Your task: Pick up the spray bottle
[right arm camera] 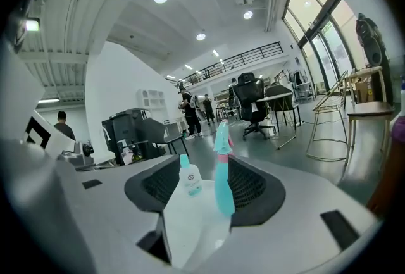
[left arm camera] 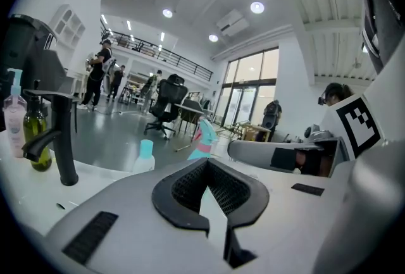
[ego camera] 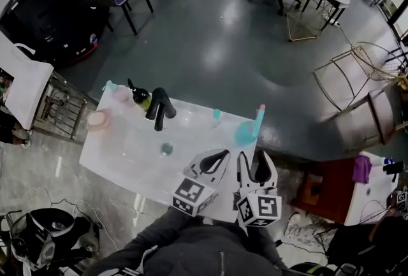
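- Left tool [ego camera: 223,155] low over the near edge of the table [ego camera: 127,147], jaws together, nothing clamped.
- Right tool [ego camera: 254,157] just beside it, jaws apart and empty.
- Spray bottle [ego camera: 250,128] (teal, pink collar) upright at the table's far right edge, framed between the right jaws but ahead of them, untouched.
- Small bottle [ego camera: 217,118] to its left, standing apart.
- Black tap [ego camera: 160,109] and green bottle [ego camera: 141,100] toward the far left end.

One teal spray bottle [ego camera: 244,133], one small teal-capped bottle [ego camera: 216,118], one black faucet [ego camera: 160,109], one green pump bottle [ego camera: 141,100]
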{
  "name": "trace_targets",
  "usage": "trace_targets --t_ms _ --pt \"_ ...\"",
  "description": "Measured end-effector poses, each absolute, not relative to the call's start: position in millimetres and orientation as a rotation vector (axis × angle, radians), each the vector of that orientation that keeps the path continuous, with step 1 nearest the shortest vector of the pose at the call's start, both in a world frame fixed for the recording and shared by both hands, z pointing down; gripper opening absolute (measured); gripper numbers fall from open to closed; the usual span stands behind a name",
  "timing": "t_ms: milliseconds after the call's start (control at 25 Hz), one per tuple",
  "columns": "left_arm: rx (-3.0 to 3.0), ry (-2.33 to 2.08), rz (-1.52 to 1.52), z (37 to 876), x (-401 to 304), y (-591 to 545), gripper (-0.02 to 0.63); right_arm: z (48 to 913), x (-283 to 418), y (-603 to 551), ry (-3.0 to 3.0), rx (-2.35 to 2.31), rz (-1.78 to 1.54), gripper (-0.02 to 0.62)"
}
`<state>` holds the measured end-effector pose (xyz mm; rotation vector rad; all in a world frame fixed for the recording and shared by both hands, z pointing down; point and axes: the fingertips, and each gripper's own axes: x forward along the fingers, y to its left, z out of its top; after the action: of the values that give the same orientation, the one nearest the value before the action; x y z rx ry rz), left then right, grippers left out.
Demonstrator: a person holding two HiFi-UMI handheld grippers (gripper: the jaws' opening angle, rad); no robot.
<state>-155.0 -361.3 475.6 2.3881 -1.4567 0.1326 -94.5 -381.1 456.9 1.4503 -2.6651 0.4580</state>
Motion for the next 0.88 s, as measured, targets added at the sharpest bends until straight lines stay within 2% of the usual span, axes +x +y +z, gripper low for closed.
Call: trace_targets --t_ms 80,240,880 --pt "2.396 -1.441 0.134 476.0 -154.5 -367.2 0.008 458.7 -95.3 -389.3 -2.654 1.460 0.427 0.225" --pt "2.395 -1.414 0.138 480.6 -158.7 -376.7 0.008 467.5 -95.0 -408.4 -2.616 1.494 0.407 0.253" --pt "2.355 -1.349 0.152 510.6 -177.0 -413.4 0.008 486.6 -116.4 -463.3 -2.567 1.597 0.292 0.255"
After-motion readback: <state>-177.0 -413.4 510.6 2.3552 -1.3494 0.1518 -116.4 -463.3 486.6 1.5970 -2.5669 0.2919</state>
